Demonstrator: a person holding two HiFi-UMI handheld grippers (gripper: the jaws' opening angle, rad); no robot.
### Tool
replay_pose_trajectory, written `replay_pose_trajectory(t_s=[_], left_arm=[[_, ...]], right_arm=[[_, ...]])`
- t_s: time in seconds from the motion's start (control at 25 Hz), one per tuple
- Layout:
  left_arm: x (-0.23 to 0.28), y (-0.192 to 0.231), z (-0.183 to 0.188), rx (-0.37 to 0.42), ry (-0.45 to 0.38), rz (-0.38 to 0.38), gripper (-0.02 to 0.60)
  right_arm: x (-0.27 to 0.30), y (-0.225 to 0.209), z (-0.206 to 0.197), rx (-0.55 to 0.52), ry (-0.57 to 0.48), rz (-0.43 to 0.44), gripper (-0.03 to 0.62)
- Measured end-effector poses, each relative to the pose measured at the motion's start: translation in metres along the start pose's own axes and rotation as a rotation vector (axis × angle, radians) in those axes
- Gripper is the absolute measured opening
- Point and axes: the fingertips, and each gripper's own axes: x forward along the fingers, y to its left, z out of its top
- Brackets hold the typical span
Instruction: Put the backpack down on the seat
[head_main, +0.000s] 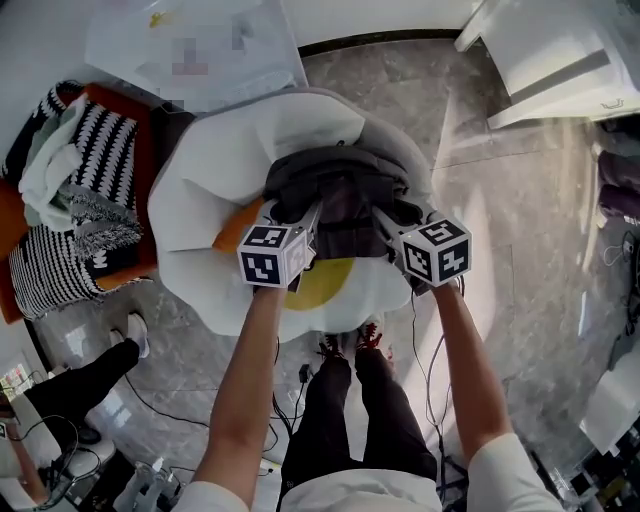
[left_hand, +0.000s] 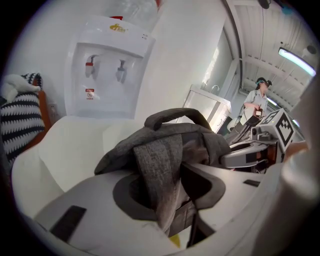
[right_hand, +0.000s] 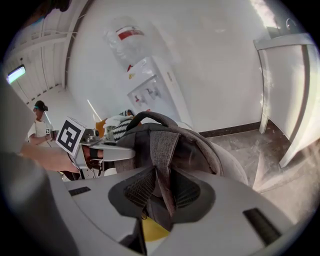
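Your backpack sits toward the far edge of the white seat. Your right gripper's jaws pinch one grey strap. Your left gripper's jaws stand apart, with the other strap slack between them. Beyond the seat, the water dispenser carries a gold logo and a red sticker, both too small to read. Striped cushions crowd the seat's left edge.

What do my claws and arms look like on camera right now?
The left claw and right claw are pale grey plastic with dark pads. Each carries a white cube with black square markers. The person wears short white sleeves and dark trousers.
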Motion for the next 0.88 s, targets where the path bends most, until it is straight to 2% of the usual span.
replay_pose_trajectory(t_s=[0.16, 0.4, 0.68, 0.88], left_arm=[[0.001, 0.006, 0.001, -0.005, -0.016, 0.03, 0.187], [0.0, 0.01, -0.016, -0.071, 0.014, 0.033, 0.244], [-0.013, 0.01, -0.022, -0.075, 0.017, 0.023, 0.256], [-0.031, 0.015, -0.027, -0.126, -0.003, 0.027, 0.256]], right_arm=[[-0.001, -0.004, -0.001, -0.005, -0.003, -0.023, 0.083], [-0.006, -0.007, -0.003, -0.004, -0.003, -0.046, 0.087], [-0.023, -0.009, -0.009, -0.021, 0.002, -0.08, 0.091], [-0.038, -0.007, -0.014, -0.012, -0.001, -0.101, 0.091]])
